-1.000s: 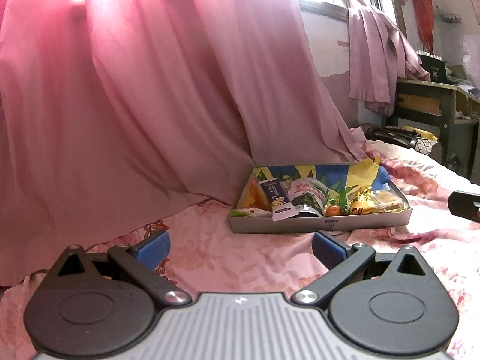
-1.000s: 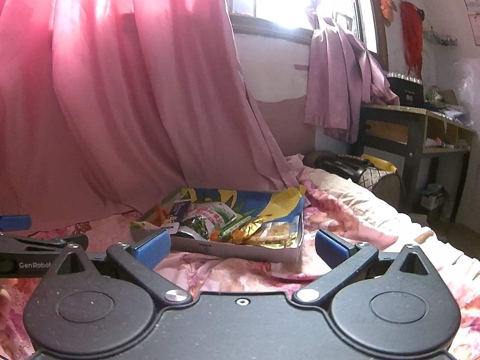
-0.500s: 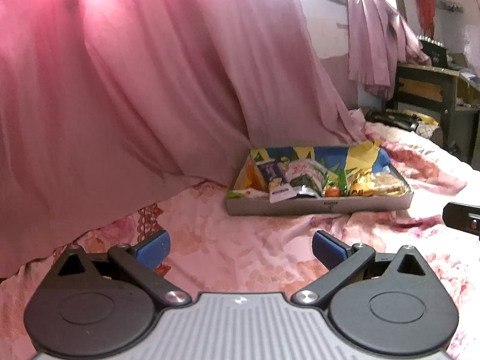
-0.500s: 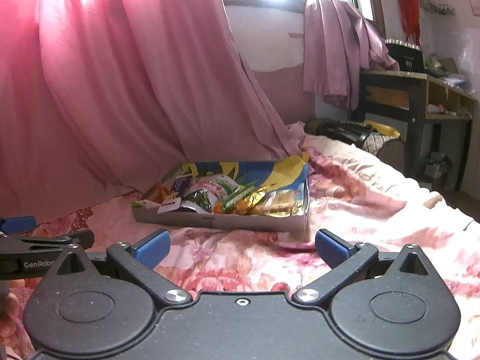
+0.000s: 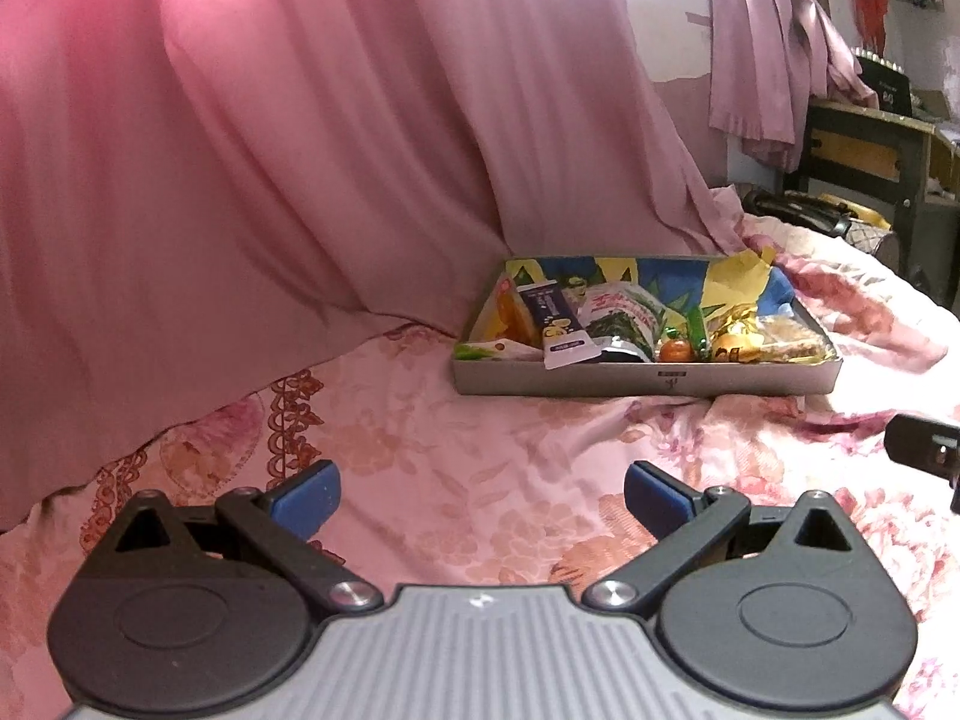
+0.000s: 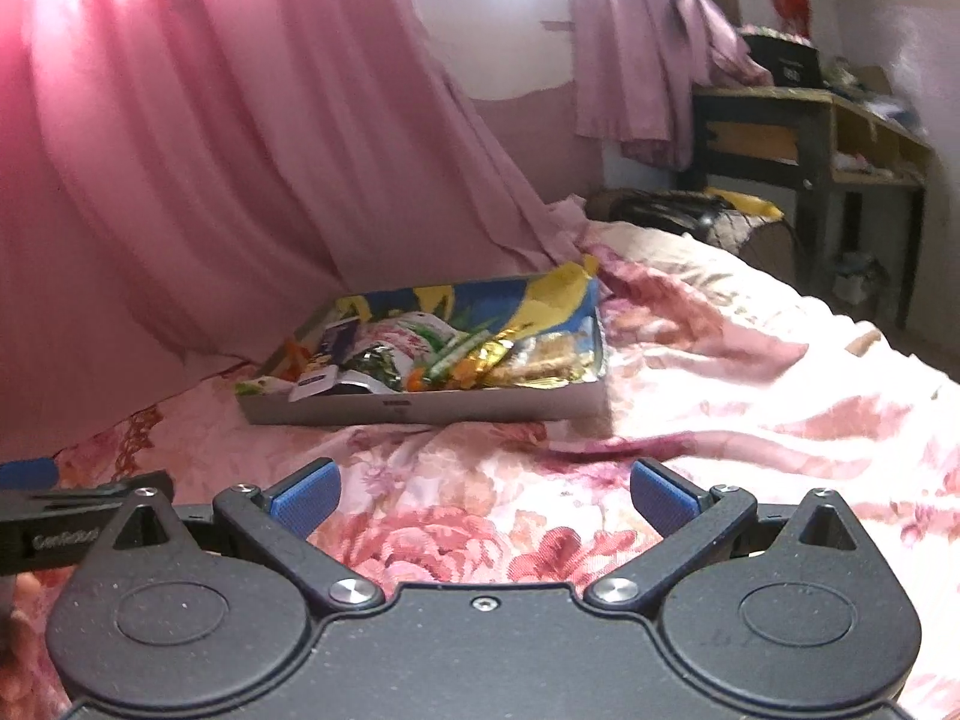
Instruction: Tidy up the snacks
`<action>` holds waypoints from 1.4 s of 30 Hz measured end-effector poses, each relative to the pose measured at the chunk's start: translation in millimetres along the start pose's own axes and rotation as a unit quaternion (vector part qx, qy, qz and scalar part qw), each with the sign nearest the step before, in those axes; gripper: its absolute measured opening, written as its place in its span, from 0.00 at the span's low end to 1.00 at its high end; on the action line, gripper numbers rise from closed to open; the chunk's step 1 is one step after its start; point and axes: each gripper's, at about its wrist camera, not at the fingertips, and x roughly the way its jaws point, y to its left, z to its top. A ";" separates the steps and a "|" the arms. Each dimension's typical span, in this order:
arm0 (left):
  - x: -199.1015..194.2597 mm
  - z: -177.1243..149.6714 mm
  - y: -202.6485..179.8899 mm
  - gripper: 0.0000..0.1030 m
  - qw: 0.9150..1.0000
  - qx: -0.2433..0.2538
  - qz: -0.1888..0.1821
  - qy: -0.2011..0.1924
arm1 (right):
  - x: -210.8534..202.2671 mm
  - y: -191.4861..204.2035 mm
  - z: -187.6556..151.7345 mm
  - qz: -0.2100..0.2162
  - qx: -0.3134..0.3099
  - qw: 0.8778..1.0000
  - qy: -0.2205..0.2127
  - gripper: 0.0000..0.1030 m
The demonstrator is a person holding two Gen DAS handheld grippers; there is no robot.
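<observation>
Both grippers have drawn back; tray sits farther off than 1 second ago. Left gripper (image 5: pixel 480 498): wide open, holding nothing. Right gripper (image 6: pixel 483 495): wide open, holding nothing. Bedspread (image 5: pixel 480 450): bare, floral, open room between. Tray (image 5: pixel 645 377): ahead, slightly right of left gripper; long side facing; snacks (image 5: pixel 618 324) inside. Curtain (image 5: pixel 300 150): crowds tray's far edge.

Home bedroom: floral bedspread (image 5: pixel 480 468), pink curtain (image 5: pixel 240 150), desk (image 6: pixel 810 120).

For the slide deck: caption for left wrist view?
Open left gripper over floral bedspread, facing tray of snacks.
</observation>
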 end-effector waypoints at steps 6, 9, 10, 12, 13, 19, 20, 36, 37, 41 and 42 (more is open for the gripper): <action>-2.1 1.3 0.1 1.00 1.000 -0.003 -0.005 -0.006 | 3.5 -5.1 -0.6 -0.014 0.017 1.000 0.004 0.99; -2.0 1.8 -0.5 1.00 1.000 0.000 -0.007 -0.006 | 4.0 -4.1 -1.4 -0.013 0.012 1.000 0.007 0.99; -2.1 1.7 -0.3 1.00 1.000 0.000 -0.007 -0.005 | 4.0 -4.0 -1.8 -0.013 0.011 1.000 0.008 0.99; -2.1 1.9 -0.4 1.00 1.000 -0.001 -0.008 -0.004 | 4.8 -3.9 -1.7 -0.013 0.010 1.000 0.010 0.99; -2.1 1.9 -0.5 1.00 1.000 -0.001 -0.009 -0.003 | 5.3 -3.9 -1.5 -0.013 0.010 1.000 0.011 0.99; -1.0 2.0 -2.2 1.00 1.000 0.004 -0.009 -0.004 | 9.1 -5.8 -1.9 -0.019 0.013 0.999 0.022 0.99; -0.9 1.6 -2.6 1.00 1.000 0.005 -0.009 -0.004 | 9.9 -5.9 -2.1 -0.019 0.013 0.999 0.025 0.99; 0.7 0.7 -2.0 1.00 1.000 0.002 -0.009 0.000 | 12.7 -5.7 -4.5 -0.021 0.012 0.999 0.034 0.99; 0.6 0.8 -1.9 1.00 1.000 0.002 -0.009 0.000 | 13.0 -5.8 -4.6 -0.021 0.012 0.999 0.034 0.99; 0.9 0.5 -1.7 1.00 1.000 0.002 -0.009 0.000 | 14.0 -5.8 -5.9 -0.021 0.014 0.999 0.036 0.99; 0.9 0.4 -1.7 1.00 1.000 0.002 -0.009 0.001 | 13.6 -6.0 -6.2 -0.021 0.014 0.999 0.036 0.99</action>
